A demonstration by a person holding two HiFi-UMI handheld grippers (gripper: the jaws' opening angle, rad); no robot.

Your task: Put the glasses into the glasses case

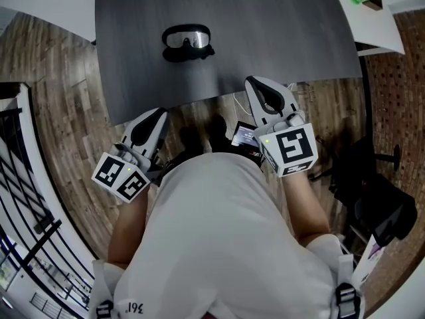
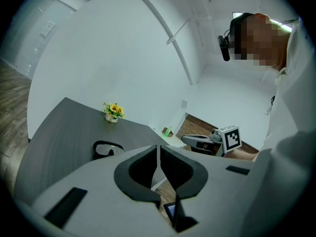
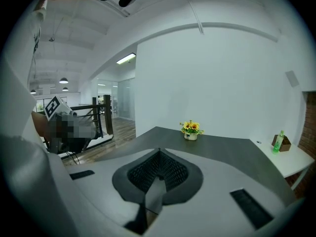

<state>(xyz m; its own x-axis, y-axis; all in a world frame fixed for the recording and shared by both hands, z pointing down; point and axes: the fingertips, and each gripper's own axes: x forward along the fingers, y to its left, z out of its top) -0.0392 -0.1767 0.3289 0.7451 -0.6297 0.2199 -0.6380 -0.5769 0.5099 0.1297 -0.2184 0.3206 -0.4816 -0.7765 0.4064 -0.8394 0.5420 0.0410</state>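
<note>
**Both claws shut and empty, glasses ahead on the table**

We stand at the near edge of the broad dark grey table (image 1: 265, 32), with both tools held close to our body and short of its top. The left gripper (image 1: 159, 113) and the right gripper (image 1: 251, 83) each have their jaws pressed together with nothing between them. The black-framed glasses with a clear lens (image 1: 188, 42) lie on the table ahead, well apart from both claws and roughly midway between them. Neither hand is clearly nearer. Their long axis runs side to side, along the table's near edge. We can make out no case.
</note>
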